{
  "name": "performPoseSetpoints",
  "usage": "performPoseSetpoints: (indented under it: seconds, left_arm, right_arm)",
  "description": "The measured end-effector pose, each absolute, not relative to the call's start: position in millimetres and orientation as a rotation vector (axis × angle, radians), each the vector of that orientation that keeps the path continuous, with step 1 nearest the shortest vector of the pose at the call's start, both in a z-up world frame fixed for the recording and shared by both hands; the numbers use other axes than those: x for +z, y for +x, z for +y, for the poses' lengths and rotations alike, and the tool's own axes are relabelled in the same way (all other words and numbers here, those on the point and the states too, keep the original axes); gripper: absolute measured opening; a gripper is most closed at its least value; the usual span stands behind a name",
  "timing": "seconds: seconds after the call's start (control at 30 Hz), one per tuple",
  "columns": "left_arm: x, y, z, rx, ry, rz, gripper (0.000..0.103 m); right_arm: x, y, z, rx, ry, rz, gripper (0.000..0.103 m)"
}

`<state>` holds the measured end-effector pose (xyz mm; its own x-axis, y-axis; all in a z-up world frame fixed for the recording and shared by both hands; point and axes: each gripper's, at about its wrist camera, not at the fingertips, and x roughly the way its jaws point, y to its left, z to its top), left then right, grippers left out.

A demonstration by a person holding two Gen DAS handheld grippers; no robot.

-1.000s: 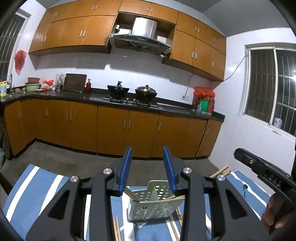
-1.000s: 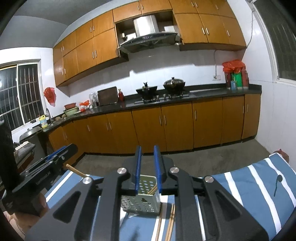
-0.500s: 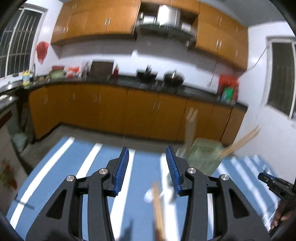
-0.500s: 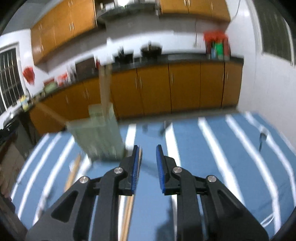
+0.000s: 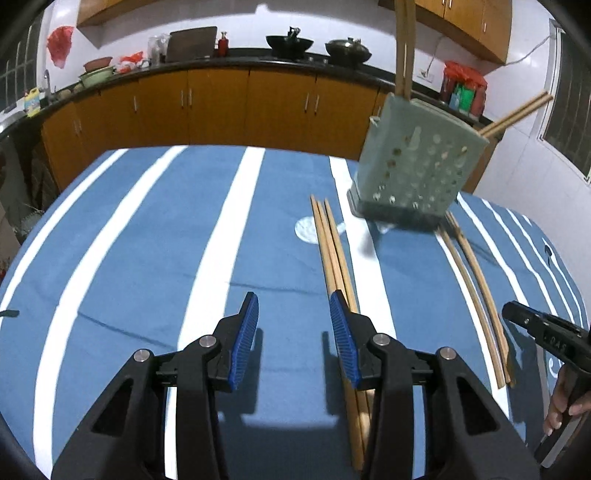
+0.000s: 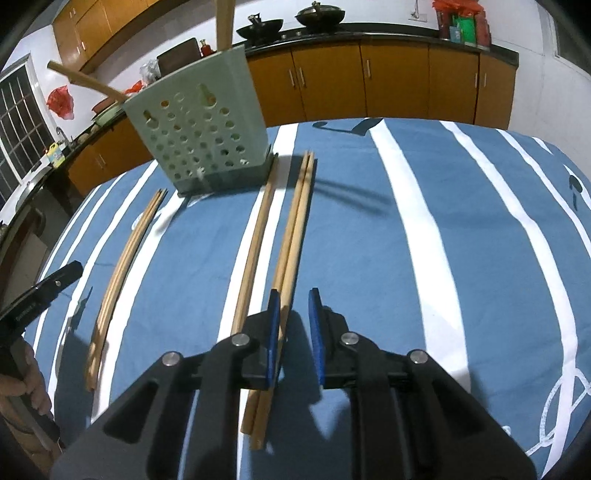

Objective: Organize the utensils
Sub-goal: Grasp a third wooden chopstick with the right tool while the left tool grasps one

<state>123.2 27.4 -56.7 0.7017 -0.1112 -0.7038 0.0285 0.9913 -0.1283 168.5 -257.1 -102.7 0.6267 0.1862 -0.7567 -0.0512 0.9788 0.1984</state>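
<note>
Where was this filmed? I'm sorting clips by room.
Most likely a home kitchen: wooden base cabinets under a dark countertop, a wok and lidded pot at the back, and chopsticks beside a perforated utensil holder.

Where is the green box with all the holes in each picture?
Left wrist view: the green box stands upper right, far on the striped cloth, ahead and right of the left claw.
Right wrist view: the same box is upper left, ahead and left of the right claw.
Shared landmark: the black wok on the counter, also seen at.
</note>
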Motion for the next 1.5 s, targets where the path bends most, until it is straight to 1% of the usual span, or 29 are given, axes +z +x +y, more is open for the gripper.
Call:
performPoseSetpoints:
  seconds: [0.1, 0.2, 0.23, 0.33, 0.43, 0.67, 0.83, 0.97, 1.03, 1.1, 1.13, 1.33, 1.5]
  left_arm:
    - [-59, 123, 24, -0.085, -0.103, 0.8, 0.041]
    - [-60, 118, 21, -0.092, -0.1, 0.805, 0.04]
    - [-61, 117, 21, -0.094, -0.1, 0.808, 0.039]
    - [-64, 118, 18, -0.104, -0.102, 0.817, 0.037]
    - [-67, 116, 15, -0.121, -0.103, 0.827, 0.033]
    - [-72, 116, 10, -0.147, -0.102, 0.847, 0.03]
    - [-75, 116, 5, -0.156, -0.073, 0.861, 0.023]
    - [-78, 116, 0, -0.162, -0.047, 0.87, 0.021]
    - [-78, 116, -3, -0.167, -0.034, 0.873, 0.018]
    - [-78, 116, -6, -0.17, -0.023, 0.876, 0.017]
    - [-80, 117, -8, -0.169, -0.014, 0.884, 0.014]
    - [-80, 119, -9, -0.154, -0.006, 0.887, 0.011]
    - [-80, 121, -6, -0.142, -0.007, 0.89, 0.01]
  right_arm:
    - [-108, 171, -252, 0.141, 0.147, 0.904, 0.013]
    - [-109, 172, -248, 0.145, 0.135, 0.905, 0.013]
    - [-109, 172, -248, 0.142, 0.128, 0.905, 0.01]
    - [-109, 174, -248, 0.085, 0.093, 0.899, 0.008]
    - [-109, 174, -259, 0.046, 0.117, 0.896, 0.008]
    - [-110, 172, -273, 0.015, 0.136, 0.892, 0.008]
    - [-110, 172, -273, 0.014, 0.137, 0.891, 0.008]
    - [-110, 171, -274, 0.015, 0.139, 0.891, 0.008]
    - [-110, 172, -274, 0.015, 0.139, 0.891, 0.008]
    - [-110, 172, -274, 0.016, 0.14, 0.892, 0.008]
    - [-110, 171, -274, 0.018, 0.14, 0.892, 0.008]
    - [-110, 171, -272, 0.025, 0.139, 0.892, 0.008]
    - [-111, 171, -271, 0.027, 0.141, 0.893, 0.009]
